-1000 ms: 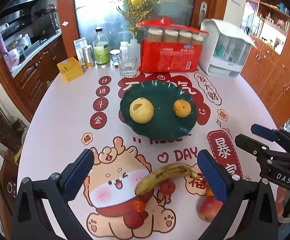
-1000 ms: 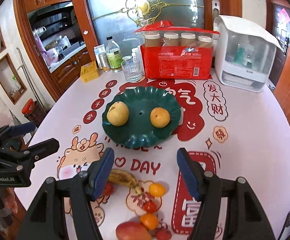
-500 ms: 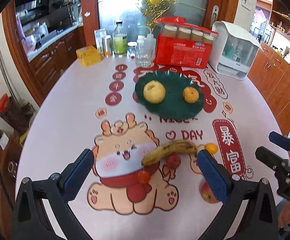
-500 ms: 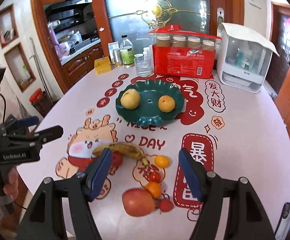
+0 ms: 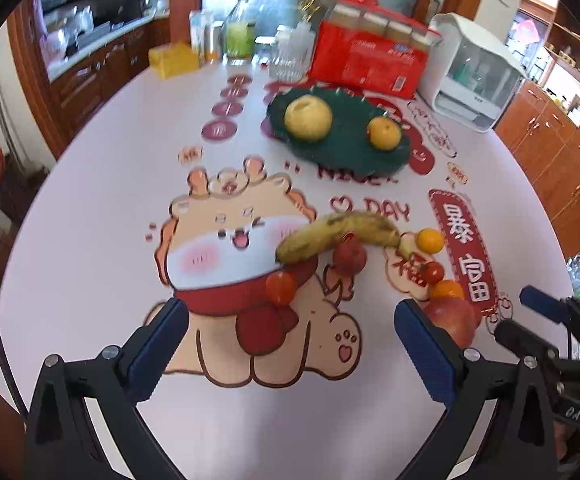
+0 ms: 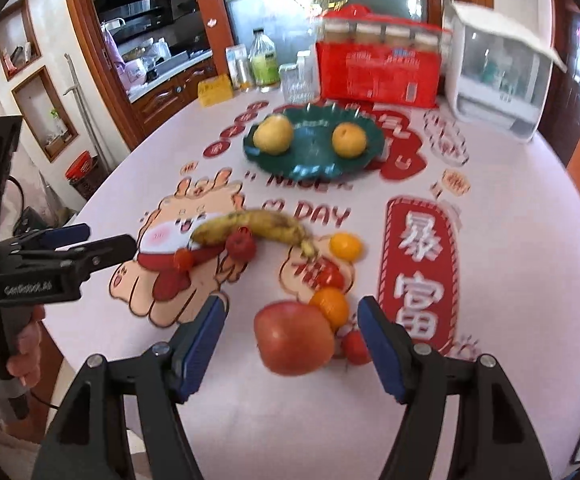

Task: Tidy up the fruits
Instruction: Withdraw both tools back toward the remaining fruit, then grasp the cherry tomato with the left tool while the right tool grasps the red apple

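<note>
2 fruits already lay on the green plate (image 6: 314, 168) at the far middle of the table (image 6: 510, 240): a pale pear (image 6: 273, 134) on its left half and a small orange (image 6: 349, 140) on its right. You had the rest loose on the near part of the table: a spotted banana (image 6: 249, 226), an apple (image 6: 294, 338), 2 mandarins (image 6: 329, 307) and several small red fruits.

Handling, as a judgement: the apple was firm, fairly heavy, round and smooth, so it could roll or slip; you needed to take it across its widest middle. The banana looked ripe and soft; you needed a light hold at mid-length. The small red fruits would bruise easily.

Your right gripper (image 6: 292, 334) stood wide apart with its pads on either side of the apple, touching nothing and gripping nothing. Your left gripper (image 5: 290, 344) also stood wide apart and empty, above bare tablecloth, with the banana just beyond it and the apple beside its right pad (image 5: 424, 354).
</note>
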